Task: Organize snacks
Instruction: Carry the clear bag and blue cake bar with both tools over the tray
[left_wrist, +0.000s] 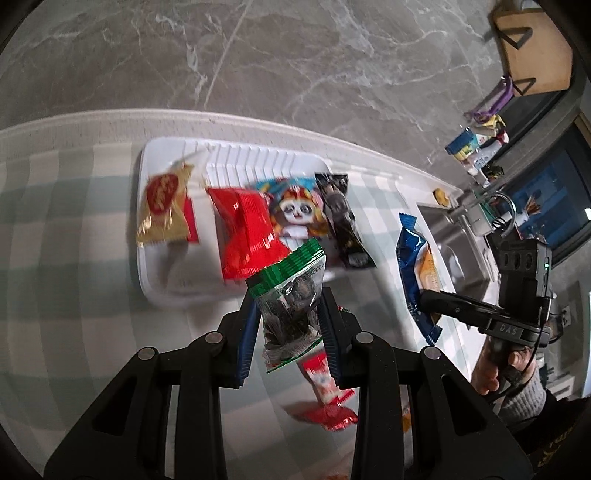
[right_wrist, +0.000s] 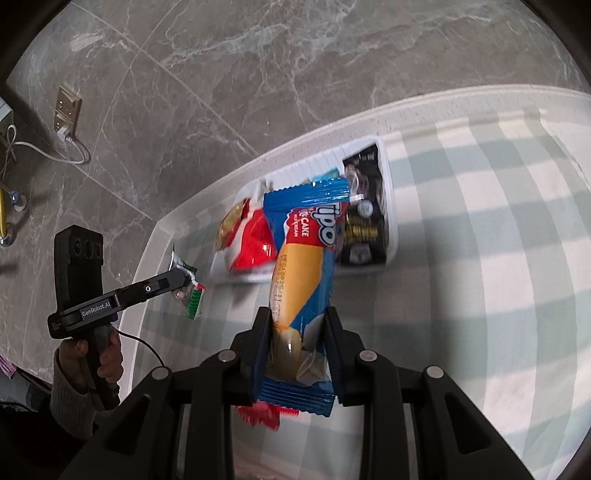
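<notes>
My left gripper (left_wrist: 290, 295) is shut on a clear packet with green edges and dark seeds (left_wrist: 290, 299), held above the table just in front of the white tray (left_wrist: 147, 206). The tray holds a gold and red packet (left_wrist: 164, 206), a red packet (left_wrist: 245, 232), a panda packet (left_wrist: 295, 210) and a black packet (left_wrist: 343, 221). My right gripper (right_wrist: 297, 317) is shut on a blue Tipo cake packet (right_wrist: 306, 258), held above the table near the tray (right_wrist: 391, 236). The right gripper and its packet show in the left wrist view (left_wrist: 417, 258); the left gripper and its packet show in the right wrist view (right_wrist: 184, 284).
A red and white packet (left_wrist: 325, 387) lies on the green checked tablecloth (left_wrist: 74, 258) under my left gripper; a red packet (right_wrist: 258, 413) lies under my right one. Grey marble floor (left_wrist: 258, 55) lies beyond the table edge. A cluttered counter (left_wrist: 480, 147) stands far right.
</notes>
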